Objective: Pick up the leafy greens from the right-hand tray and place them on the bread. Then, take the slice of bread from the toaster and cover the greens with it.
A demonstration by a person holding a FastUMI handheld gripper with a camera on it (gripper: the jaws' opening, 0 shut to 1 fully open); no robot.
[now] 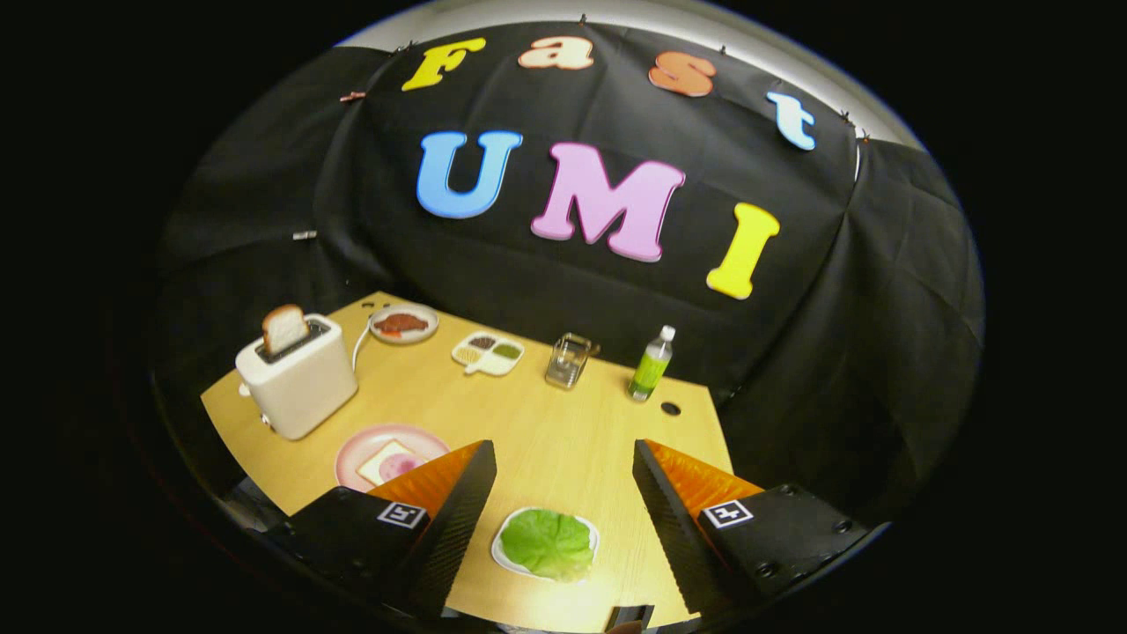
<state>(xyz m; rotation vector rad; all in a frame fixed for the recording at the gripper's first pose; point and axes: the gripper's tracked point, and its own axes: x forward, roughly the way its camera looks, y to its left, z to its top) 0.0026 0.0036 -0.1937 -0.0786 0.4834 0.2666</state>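
Taking the toaster (298, 380) as my landmark, I read the table (563, 423) from there rightward. A slice of bread (284, 328) stands upright in its slot. Just in front of the toaster, toward me, is the pink plate (357, 453) with the base bread (387, 460) on it, partly behind my left finger. Behind the toaster is a small dish of something reddish (403, 323), then a divided sauce dish (488, 352), a glass jar (568, 360) and a green bottle (651, 364), all well off to its right.

My gripper (563, 511) is spread wide with nothing in it. The leafy greens (548, 544) lie on a white tray (502, 550) between the fingers, well right of the toaster and nearer to me than the pink plate.

The step in hand, as I judge it, is the first pick. I would come down centred over the leaf, low enough to pinch the raised crinkled part without catching the tray rim, and close gently.

The greens look like a single flat, ruffled, bright green leaf, thin and floppy; I expect it to droop once lifted.
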